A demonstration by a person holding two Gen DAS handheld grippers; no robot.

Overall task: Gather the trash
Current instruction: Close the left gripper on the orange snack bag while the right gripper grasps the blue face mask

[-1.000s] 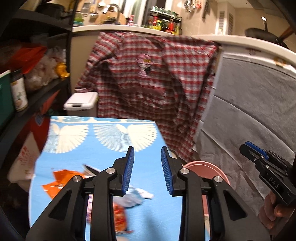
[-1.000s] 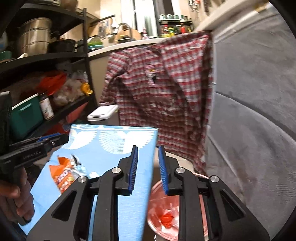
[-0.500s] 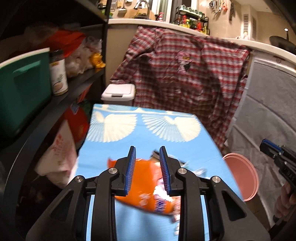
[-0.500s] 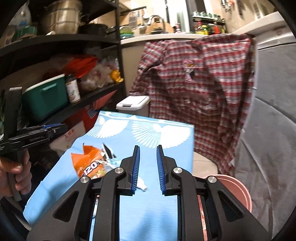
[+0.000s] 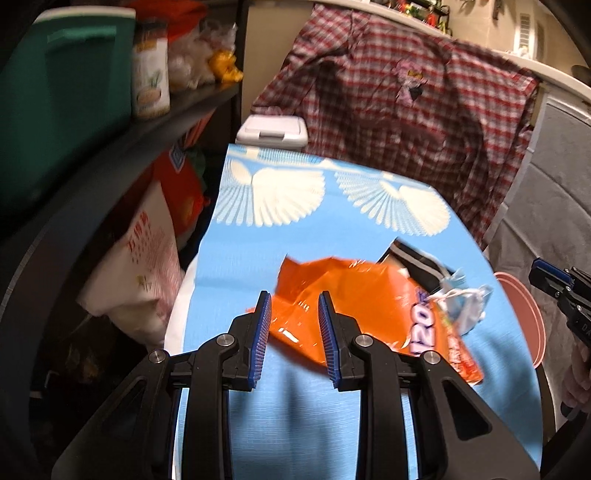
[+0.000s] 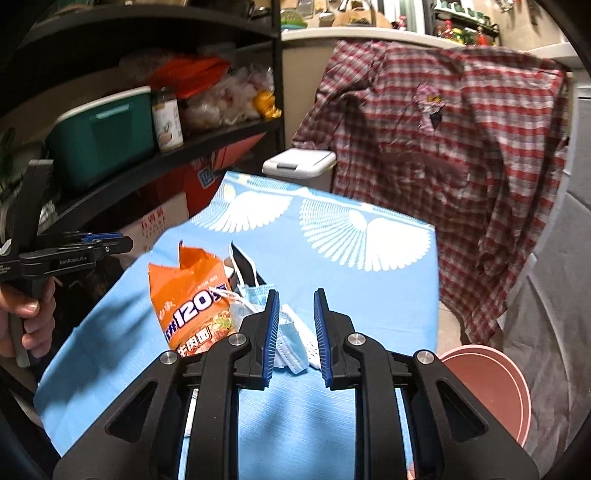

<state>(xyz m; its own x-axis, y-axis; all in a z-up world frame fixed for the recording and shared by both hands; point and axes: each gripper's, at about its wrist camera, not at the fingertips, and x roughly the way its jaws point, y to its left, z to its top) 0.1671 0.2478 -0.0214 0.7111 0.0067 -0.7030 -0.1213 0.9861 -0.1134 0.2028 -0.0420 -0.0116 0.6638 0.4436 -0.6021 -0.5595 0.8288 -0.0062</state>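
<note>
Tablecloth (image 5: 258, 266) nearer; hand-held grippers descended toward wrapper (image 5: 354, 295).

Dim warm indoor light; brighter at kitchen counter (image 6: 369, 33) top edge. Strong fisheye bending, black vignette corners. Motion blur on orange wrapper (image 5: 354, 295) in left view. Soft gripper shadows on blue tablecloth (image 6: 332, 266) near edge

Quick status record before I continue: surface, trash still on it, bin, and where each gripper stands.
surface: table with blue cloth, white fan print
trash: orange snack bag; black wrapper behind it; blue face mask beside the bag
bin: pink bucket on the floor at the table's right edge
left gripper: jaws apart, nothing held, lined up with the orange snack bag's left end
right gripper: jaws just opened a little, nothing held, lined up with the blue face mask
</note>
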